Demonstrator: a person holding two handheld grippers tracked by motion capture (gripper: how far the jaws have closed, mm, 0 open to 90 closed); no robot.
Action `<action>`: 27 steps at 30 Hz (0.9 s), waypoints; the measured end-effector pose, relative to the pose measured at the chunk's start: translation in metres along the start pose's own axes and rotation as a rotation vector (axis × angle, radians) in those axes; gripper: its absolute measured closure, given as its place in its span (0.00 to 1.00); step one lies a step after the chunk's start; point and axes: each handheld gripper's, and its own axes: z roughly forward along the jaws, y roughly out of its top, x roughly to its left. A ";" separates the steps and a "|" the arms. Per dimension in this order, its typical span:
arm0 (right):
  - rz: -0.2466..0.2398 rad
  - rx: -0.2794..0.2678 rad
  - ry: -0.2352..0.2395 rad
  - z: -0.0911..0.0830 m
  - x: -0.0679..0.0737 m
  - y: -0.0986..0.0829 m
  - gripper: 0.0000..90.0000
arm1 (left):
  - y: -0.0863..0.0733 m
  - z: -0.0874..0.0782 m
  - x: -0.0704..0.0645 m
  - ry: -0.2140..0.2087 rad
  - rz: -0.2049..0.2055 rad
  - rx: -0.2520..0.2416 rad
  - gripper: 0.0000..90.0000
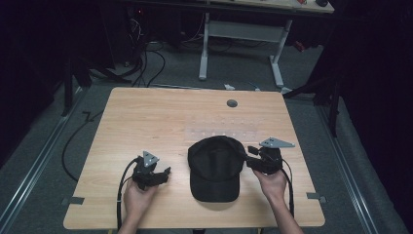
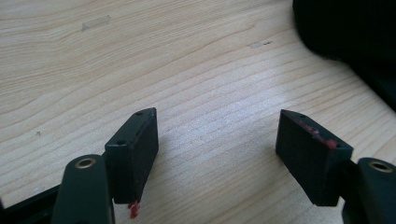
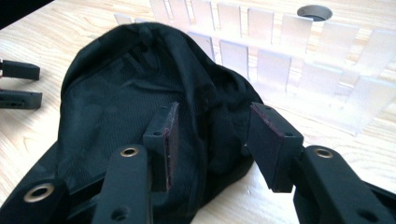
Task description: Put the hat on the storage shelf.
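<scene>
High view: black cap (image 1: 215, 168) lying at near centre of tabletop (image 1: 146, 117). Right gripper (image 3: 212, 140) is straddling its right edge, jaws parted around fabric, not yet clamping. Left gripper (image 2: 217, 154) is idling at left, jaws wide, empty. Grasp pending.

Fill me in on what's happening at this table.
A person holds a gripper in each hand at a wooden table. The right gripper is open with its jaws at the side edge of a black cap, not yet closed on the fabric. The left gripper is open over bare wood, left of the cap.
</scene>
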 end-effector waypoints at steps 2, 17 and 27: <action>-0.007 0.004 0.004 0.002 0.001 0.003 0.59 | 0.000 0.000 0.000 0.000 0.001 0.000 0.33; -0.020 0.003 0.035 0.021 0.007 0.023 0.53 | 0.000 0.000 0.000 0.000 0.002 0.000 0.33; 0.010 0.016 0.069 0.037 0.006 0.030 0.52 | 0.000 0.000 0.000 -0.001 0.000 0.001 0.33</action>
